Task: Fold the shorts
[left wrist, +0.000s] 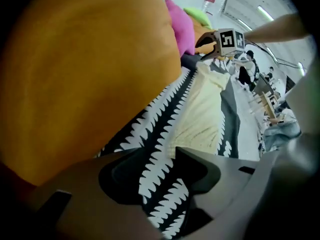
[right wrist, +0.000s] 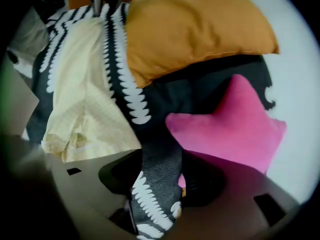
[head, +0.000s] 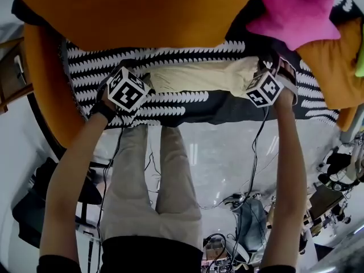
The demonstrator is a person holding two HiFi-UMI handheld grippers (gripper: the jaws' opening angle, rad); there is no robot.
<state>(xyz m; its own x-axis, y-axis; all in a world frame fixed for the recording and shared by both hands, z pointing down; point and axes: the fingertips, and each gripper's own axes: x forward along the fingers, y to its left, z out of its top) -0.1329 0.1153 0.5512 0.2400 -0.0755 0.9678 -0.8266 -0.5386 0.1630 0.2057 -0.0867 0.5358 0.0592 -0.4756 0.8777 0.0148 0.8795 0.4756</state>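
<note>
Left gripper [left wrist: 160, 161] and right gripper [right wrist: 159, 171] flank the pale-yellow shorts [head: 199, 75] (flat on the patterned cover [head: 187, 98]), fingers [left wrist: 205, 166] spread and empty, seemingly placed for another fold.

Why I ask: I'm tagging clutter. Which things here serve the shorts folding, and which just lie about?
Job: pale yellow shorts; left gripper, open; right gripper, open astride a fold of the patterned cover.
Lying about: orange cushion; pink star pillow; the cover itself, under the shorts.
</note>
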